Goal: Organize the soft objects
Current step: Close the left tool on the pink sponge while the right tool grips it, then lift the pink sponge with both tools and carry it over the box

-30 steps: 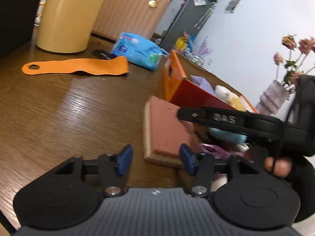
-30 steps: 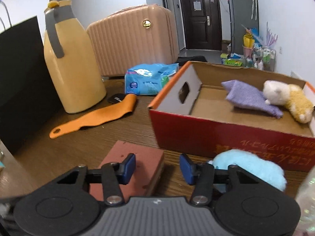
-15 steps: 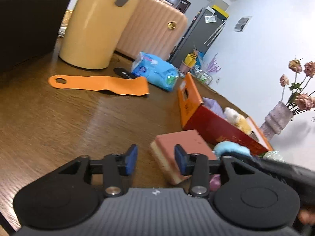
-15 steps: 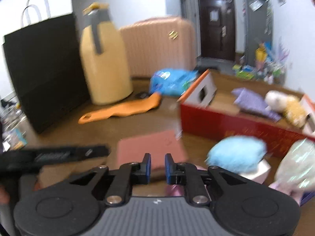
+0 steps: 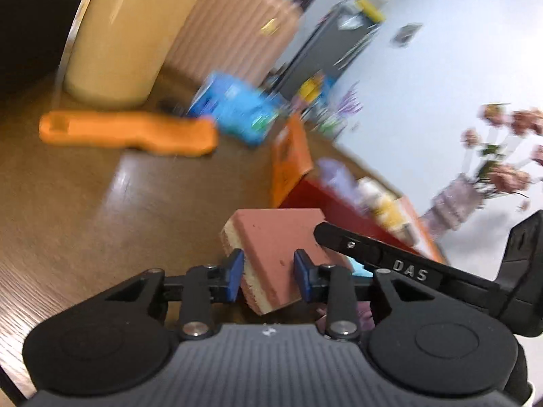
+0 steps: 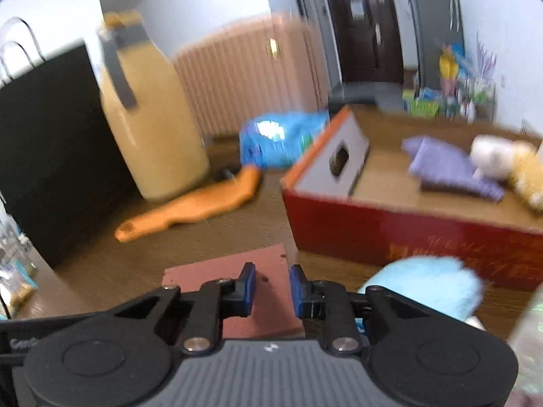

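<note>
A sponge point(image 5: 275, 237) with a red-brown top and a yellow base sits tilted between the blue pads of my left gripper point(image 5: 268, 274). Its jaws are closing and press on both sides of the sponge, whose near corner hangs off the wooden table. My right gripper point(image 6: 273, 286) hovers over the sponge point(image 6: 217, 271). Its jaws are closing to a narrow gap with nothing between them. One of its black fingers point(image 5: 373, 254) reaches the sponge's far right corner. The red box point(image 6: 373, 230) holds a purple cloth point(image 6: 444, 166) and a white-yellow plush point(image 6: 502, 159).
A light blue fluffy toy point(image 6: 427, 285) lies in front of the box. An orange strap point(image 6: 193, 207), a blue packet point(image 6: 275, 139), a yellow jug point(image 6: 152, 125), a pink suitcase point(image 6: 251, 74) and a black bag point(image 6: 51, 152) stand behind. A flower vase point(image 5: 454, 200) is at the right.
The left gripper's pads have come together around the sponge, which now sits tilted between them instead of flat ahead. The right gripper's pads have narrowed and it has shifted over the sponge.
</note>
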Action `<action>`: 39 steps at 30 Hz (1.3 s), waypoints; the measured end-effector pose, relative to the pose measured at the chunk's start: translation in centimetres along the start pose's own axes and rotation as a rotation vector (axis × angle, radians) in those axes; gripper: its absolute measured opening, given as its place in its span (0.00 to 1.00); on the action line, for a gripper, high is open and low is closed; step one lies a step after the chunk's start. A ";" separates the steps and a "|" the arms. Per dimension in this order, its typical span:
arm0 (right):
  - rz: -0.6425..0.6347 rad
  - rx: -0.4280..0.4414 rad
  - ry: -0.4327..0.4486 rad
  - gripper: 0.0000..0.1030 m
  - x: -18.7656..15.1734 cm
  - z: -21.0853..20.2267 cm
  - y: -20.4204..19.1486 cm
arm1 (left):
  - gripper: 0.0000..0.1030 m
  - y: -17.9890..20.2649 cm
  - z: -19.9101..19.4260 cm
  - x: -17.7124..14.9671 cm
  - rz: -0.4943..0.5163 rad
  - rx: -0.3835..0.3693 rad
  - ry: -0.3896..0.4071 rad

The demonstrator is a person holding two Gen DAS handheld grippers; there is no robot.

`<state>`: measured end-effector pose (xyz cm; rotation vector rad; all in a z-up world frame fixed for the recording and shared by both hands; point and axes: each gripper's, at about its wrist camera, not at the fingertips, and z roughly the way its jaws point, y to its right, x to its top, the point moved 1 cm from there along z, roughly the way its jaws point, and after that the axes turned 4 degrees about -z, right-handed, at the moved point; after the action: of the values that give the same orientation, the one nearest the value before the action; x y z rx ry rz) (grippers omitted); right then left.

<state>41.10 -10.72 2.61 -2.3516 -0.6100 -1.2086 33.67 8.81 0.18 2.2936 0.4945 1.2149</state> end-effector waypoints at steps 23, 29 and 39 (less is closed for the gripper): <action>0.289 -0.107 0.014 0.24 -18.5 -20.2 -1.3 | 0.40 5.0 -9.8 -15.1 0.182 -0.116 -0.259; 0.331 -0.081 0.035 0.30 -19.1 -20.6 -0.5 | 0.47 4.6 -10.1 -14.9 0.161 -0.133 -0.272; 0.334 -0.058 0.114 0.22 -15.5 -21.2 0.2 | 0.34 6.8 -9.6 -12.1 0.223 -0.221 -0.253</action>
<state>19.39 -25.46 0.92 -2.2949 -0.1375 -1.2065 19.72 -0.61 0.77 2.3082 0.0117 1.0000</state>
